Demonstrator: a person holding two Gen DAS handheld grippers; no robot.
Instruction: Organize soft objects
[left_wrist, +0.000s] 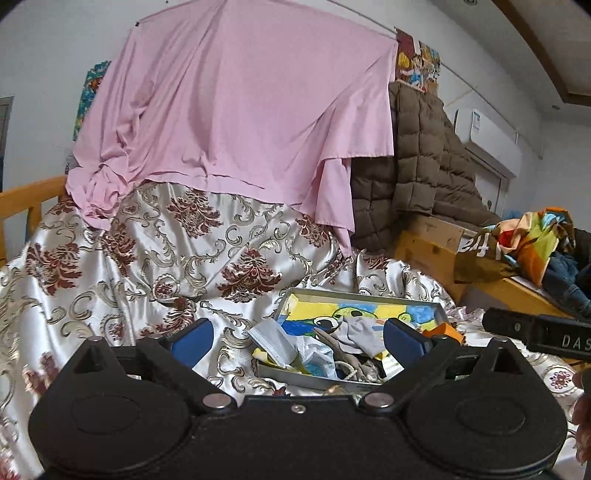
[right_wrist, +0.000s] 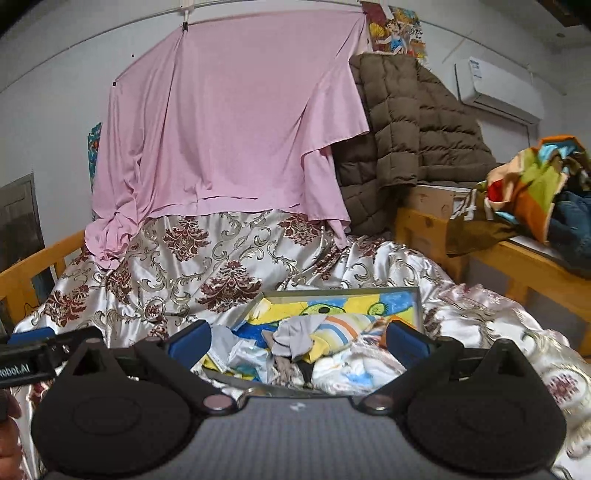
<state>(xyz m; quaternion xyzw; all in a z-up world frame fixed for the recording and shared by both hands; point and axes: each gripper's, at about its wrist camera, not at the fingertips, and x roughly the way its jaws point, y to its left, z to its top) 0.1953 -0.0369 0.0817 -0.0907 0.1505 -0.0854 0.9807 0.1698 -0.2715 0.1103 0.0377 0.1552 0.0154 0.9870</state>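
Note:
A metal tray (left_wrist: 365, 293) with a bright cartoon lining lies on the floral satin bedspread (left_wrist: 147, 258). It holds a heap of soft items: a grey cloth (left_wrist: 356, 332), a face mask (left_wrist: 271, 341), white-and-blue cloths and a striped cloth (right_wrist: 341, 328). My left gripper (left_wrist: 297, 343) is open and empty, just in front of the tray's near left part. My right gripper (right_wrist: 299, 341) is open and empty, its fingers either side of the heap in the tray (right_wrist: 369, 290). The right gripper's body shows in the left wrist view (left_wrist: 535, 330).
A pink sheet (left_wrist: 240, 110) hangs behind the bed. A brown quilted coat (left_wrist: 417, 166) lies on a wooden frame (left_wrist: 432, 243) to the right, with colourful cloth and jeans (right_wrist: 546, 199) on a wooden ledge. A wooden rail (right_wrist: 40, 262) runs at the left.

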